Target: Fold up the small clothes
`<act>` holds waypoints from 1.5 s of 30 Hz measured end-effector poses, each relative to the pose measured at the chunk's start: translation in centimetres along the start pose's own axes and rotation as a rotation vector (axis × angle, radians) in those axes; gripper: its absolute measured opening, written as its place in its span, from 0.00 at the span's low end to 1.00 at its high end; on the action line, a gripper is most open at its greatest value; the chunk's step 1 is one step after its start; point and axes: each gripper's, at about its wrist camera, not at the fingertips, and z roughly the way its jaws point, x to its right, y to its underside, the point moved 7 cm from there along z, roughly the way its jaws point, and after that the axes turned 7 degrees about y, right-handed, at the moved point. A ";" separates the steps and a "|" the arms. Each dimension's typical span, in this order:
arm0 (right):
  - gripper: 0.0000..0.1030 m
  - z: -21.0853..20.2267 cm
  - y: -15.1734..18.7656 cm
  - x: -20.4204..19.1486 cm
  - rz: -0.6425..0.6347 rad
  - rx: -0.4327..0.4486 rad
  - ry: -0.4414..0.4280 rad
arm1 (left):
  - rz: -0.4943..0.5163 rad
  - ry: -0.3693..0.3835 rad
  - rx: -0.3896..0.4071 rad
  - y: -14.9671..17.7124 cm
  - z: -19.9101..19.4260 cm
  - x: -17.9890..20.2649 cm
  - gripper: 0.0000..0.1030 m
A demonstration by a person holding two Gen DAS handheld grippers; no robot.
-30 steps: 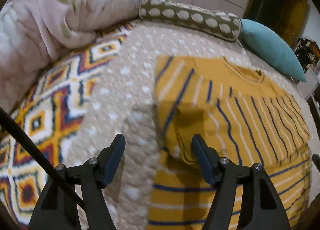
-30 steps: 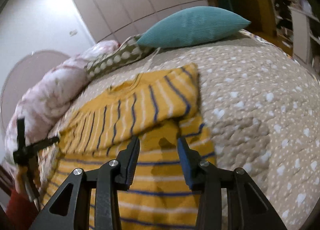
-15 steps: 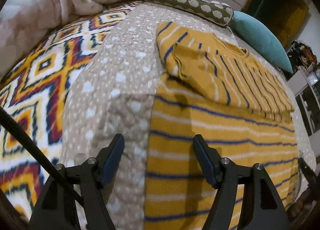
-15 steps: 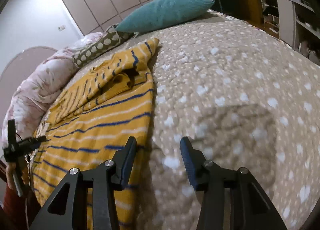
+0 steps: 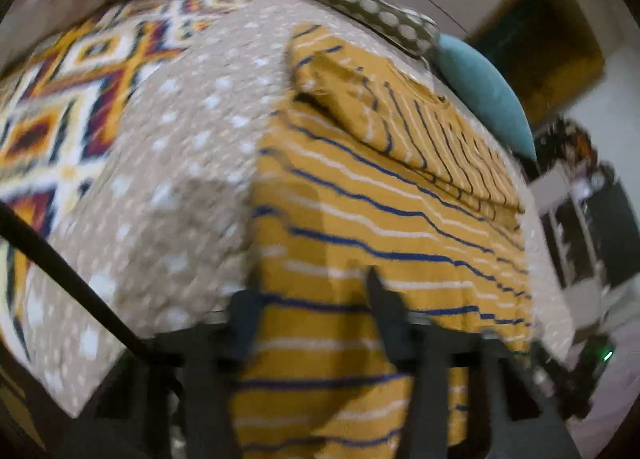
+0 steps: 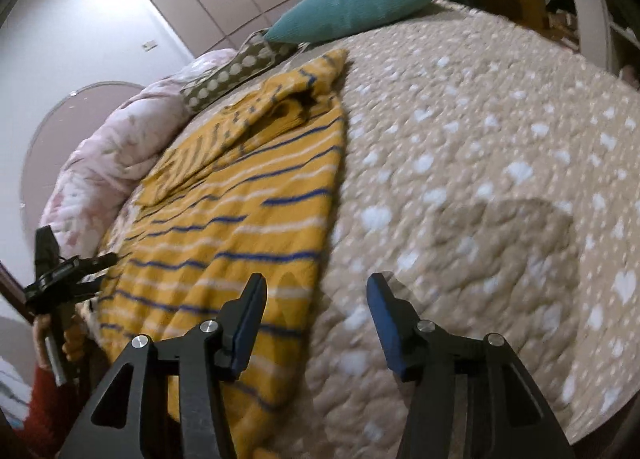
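A mustard-yellow sweater (image 5: 360, 243) with blue and white stripes lies flat on the bed, both sleeves folded in across its upper part; it also shows in the right wrist view (image 6: 224, 227). My left gripper (image 5: 312, 307) is open and empty over the sweater's lower hem at its left edge. My right gripper (image 6: 316, 299) is open and empty, straddling the sweater's right edge near the hem. The left gripper also appears in the right wrist view (image 6: 68, 271) at the far left.
The beige quilt (image 6: 480, 179) with white spots covers the bed. A teal pillow (image 6: 352, 3), a dotted olive bolster (image 5: 360, 11) and a pink floral duvet (image 6: 108, 155) lie at the head. A patterned blanket (image 5: 72, 99) lies left. Shelves (image 5: 592, 219) stand right.
Both grippers have drawn back from the folded sleeves toward the sweater's bottom hem, staying open. The sweater has not moved.
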 end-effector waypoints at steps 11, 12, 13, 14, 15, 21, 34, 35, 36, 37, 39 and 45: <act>0.55 -0.3 2.9 -2.5 0.060 -0.091 -0.176 | -0.091 0.107 0.063 4.0 -3.3 -1.0 0.34; 0.55 -0.3 3.1 -2.7 0.060 -0.097 -0.181 | -0.098 0.118 0.066 4.3 -3.5 -1.0 0.36; 0.55 -0.3 3.2 -2.8 0.062 -0.105 -0.189 | -0.105 0.132 0.067 4.7 -3.6 -1.0 0.37; 0.55 -0.3 3.5 -3.0 0.064 -0.114 -0.198 | -0.109 0.140 0.066 5.0 -3.6 -0.9 0.37; 0.55 -0.3 3.5 -3.1 0.065 -0.118 -0.203 | -0.111 0.148 0.065 5.4 -3.7 -0.9 0.38; 0.55 0.0 4.5 -4.1 0.090 -0.158 -0.276 | -0.115 0.198 0.037 8.0 -3.7 -0.4 0.37; 0.52 0.7 6.0 -4.6 0.140 -0.206 -0.361 | -0.066 0.143 0.009 9.6 -3.0 0.8 0.26; 0.50 0.7 6.1 -4.5 0.137 -0.211 -0.362 | -0.060 0.140 0.007 9.6 -3.1 0.9 0.25; 0.50 0.7 6.3 -4.5 0.132 -0.216 -0.362 | -0.055 0.144 0.007 9.6 -3.1 1.1 0.22; 0.49 0.7 6.4 -4.7 0.124 -0.219 -0.360 | -0.051 0.146 0.006 9.5 -3.2 1.2 0.22; 0.47 0.8 6.8 -4.8 0.108 -0.224 -0.360 | -0.052 0.143 0.000 9.5 -3.1 1.2 0.22; 0.18 1.4 7.8 -5.1 0.075 -0.252 -0.324 | -0.103 0.133 -0.027 9.6 -2.9 0.7 0.14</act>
